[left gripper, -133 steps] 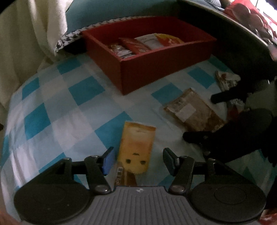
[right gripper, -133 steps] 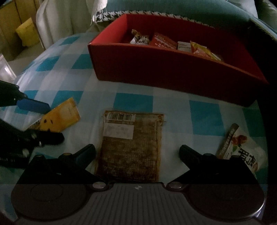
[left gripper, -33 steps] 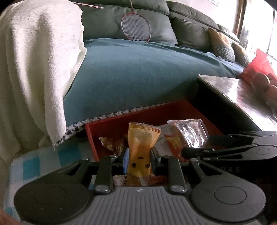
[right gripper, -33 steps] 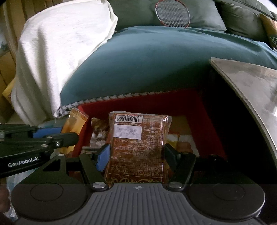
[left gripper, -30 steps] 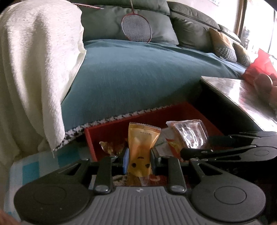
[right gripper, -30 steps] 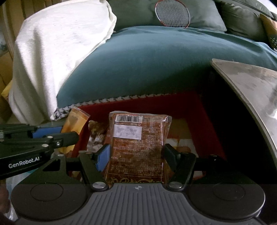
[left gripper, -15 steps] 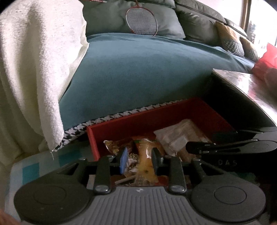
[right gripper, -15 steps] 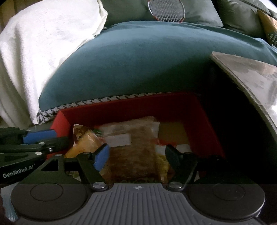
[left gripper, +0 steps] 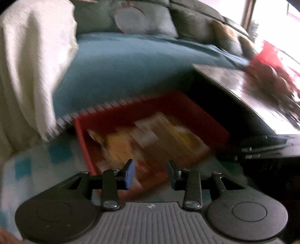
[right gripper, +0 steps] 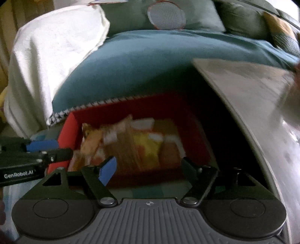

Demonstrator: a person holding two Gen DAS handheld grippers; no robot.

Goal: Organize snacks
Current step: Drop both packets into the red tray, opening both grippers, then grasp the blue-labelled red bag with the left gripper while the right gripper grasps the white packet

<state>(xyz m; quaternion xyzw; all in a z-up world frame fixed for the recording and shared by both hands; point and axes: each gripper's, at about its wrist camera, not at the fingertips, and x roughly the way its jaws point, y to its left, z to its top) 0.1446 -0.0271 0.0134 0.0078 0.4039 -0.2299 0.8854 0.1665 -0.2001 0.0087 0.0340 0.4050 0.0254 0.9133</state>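
Red box [left gripper: 120,120]: a shallow, straight-walled open tray, matte red, standing on a blue-and-white checked cloth [left gripper: 37,169] just in front of a teal blanket with a houndstooth trim [right gripper: 131,62].
Snacks [left gripper: 150,142]: a loose heap of glossy flat packets inside the red box, blurred by motion; an orange-yellow pouch [left gripper: 120,150] lies toward the left, a brown packet with a pale label [left gripper: 163,138] across the middle, a bright yellow one [right gripper: 148,144] further right.
Left tongs [left gripper: 151,173]: black arms, one blue pad; they have just been opening, the tips stand a little apart with nothing between them, poised over the near left corner of the box, the packets beyond the tips.
Right tongs [right gripper: 147,168]: they have just been spreading and stand wide, empty, above the box's near wall; the brown packet lies ahead between the tips, untouched.
Surroundings: a nubbly white towel [left gripper: 31,56] draped at left, grey cushions behind, a racket head [right gripper: 166,16] resting on them, and a glossy dark worktop [right gripper: 253,90] at right.
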